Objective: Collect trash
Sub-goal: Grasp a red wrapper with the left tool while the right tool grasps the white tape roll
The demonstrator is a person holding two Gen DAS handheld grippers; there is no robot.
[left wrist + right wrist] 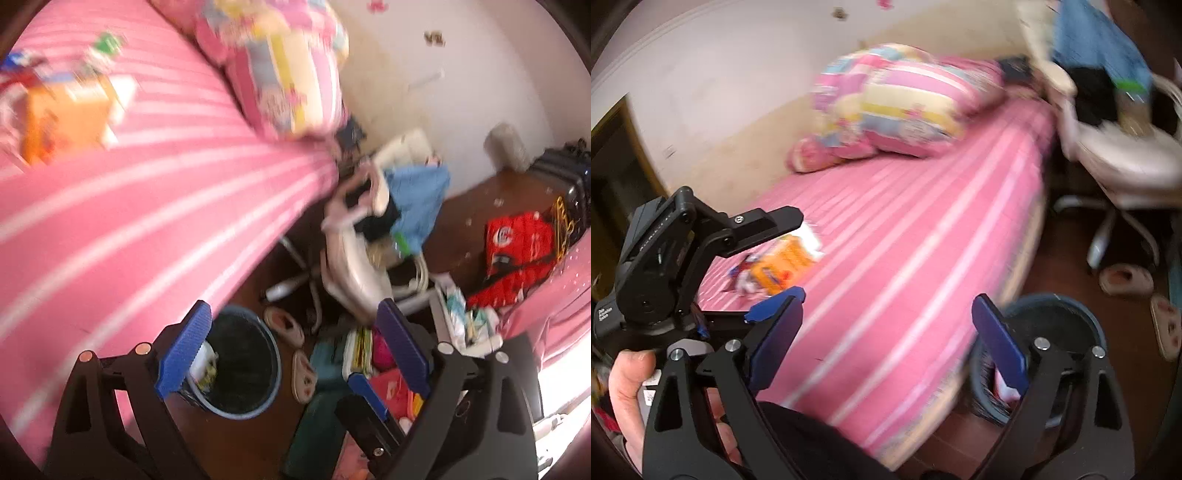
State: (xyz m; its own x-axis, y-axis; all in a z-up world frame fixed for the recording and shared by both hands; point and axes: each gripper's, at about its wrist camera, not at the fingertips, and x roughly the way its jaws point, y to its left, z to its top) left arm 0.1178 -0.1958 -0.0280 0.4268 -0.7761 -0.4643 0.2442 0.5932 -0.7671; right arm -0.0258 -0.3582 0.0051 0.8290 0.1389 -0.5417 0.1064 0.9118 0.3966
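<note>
Bedroom with pink striped bed [905, 251], trash lying on it, waste bin [240, 365] on floor beside bed.

Left gripper [295, 350]: jaws apart, empty, above waste bin holding some paper scraps. Right gripper [886, 332]: jaws apart, empty, over bed edge near bin. Orange carton [783, 264] and small wrappers [740, 277] on bed, well apart from bin. Pillow [905, 103] at head of bed; chair [1115, 155] and slippers [1126, 280] alongside.

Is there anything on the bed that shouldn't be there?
Yes. An orange packet and some crumpled wrappers lie on the pink striped bed, though the bin stands on the floor beside it. Both tools are open and empty.
</note>
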